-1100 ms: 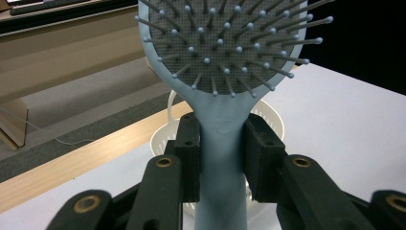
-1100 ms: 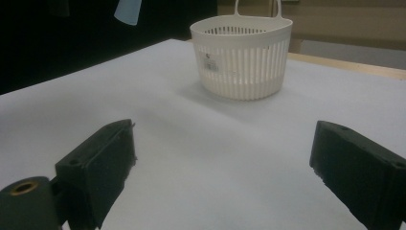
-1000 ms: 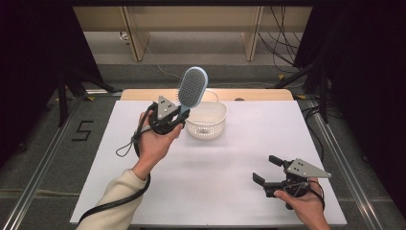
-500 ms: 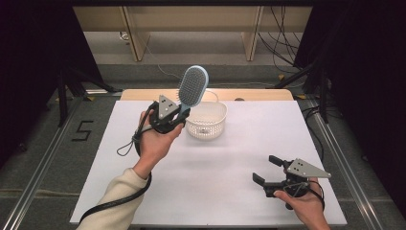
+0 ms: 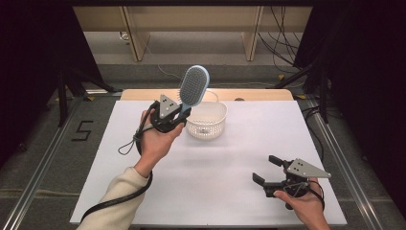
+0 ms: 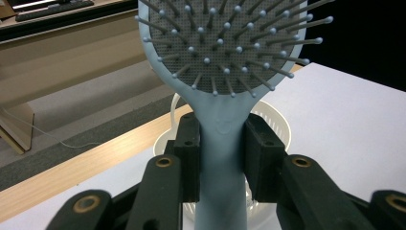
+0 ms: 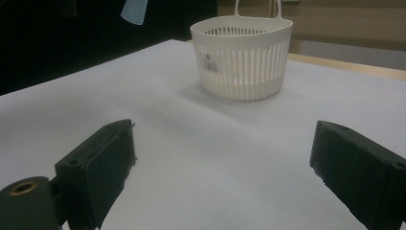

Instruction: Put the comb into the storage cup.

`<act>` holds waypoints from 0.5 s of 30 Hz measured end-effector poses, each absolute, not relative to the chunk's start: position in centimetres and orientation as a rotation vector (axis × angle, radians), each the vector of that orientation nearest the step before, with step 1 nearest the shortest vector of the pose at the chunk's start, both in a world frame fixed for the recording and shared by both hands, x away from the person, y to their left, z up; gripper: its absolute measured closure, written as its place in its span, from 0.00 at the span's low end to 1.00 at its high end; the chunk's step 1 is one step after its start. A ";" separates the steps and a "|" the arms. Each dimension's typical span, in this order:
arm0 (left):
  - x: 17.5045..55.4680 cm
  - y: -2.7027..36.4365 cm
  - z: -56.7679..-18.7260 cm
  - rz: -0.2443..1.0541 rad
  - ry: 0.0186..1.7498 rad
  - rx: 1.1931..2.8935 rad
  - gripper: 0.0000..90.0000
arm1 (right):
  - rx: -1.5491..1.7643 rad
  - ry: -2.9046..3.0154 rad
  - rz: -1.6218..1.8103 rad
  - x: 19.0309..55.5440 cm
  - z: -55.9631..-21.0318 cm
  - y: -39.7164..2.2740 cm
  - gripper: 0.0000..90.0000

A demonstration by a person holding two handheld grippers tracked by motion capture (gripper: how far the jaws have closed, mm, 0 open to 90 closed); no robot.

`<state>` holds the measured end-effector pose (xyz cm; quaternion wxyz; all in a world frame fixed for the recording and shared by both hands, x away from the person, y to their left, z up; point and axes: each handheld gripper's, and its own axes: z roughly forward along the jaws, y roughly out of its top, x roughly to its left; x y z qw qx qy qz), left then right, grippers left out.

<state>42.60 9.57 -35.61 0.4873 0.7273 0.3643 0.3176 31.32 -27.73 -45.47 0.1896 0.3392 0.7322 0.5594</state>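
left claw [image 5: 181, 114]: raised, clamps hairbrush [image 5: 193, 86] upright beside basket [image 5: 207, 120] | right claw [image 5: 269, 169]: low, wide open

Nothing has visibly changed over the last second. The left tongs [image 5: 182, 114] clamp the handle of the light blue hairbrush [image 5: 193, 86] at the same height and tilt beside the white basket [image 5: 207, 122], and the right tongs [image 5: 267, 170] sit in the same spot near the tabletop's [image 5: 215, 191] front edge, jaws equally wide apart.
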 end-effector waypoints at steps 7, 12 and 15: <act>42.7 9.4 -35.5 0.770 0.879 1.765 0.78 | 0.950 2.058 1.576 31.3 -45.5 -27.8 0.10; 42.8 9.3 -35.3 0.769 0.877 1.760 0.78 | 0.952 2.058 1.575 31.3 -45.5 -27.7 0.10; 42.9 9.2 -35.3 0.770 0.873 1.760 0.78 | 0.950 2.057 1.577 31.3 -45.4 -27.7 0.10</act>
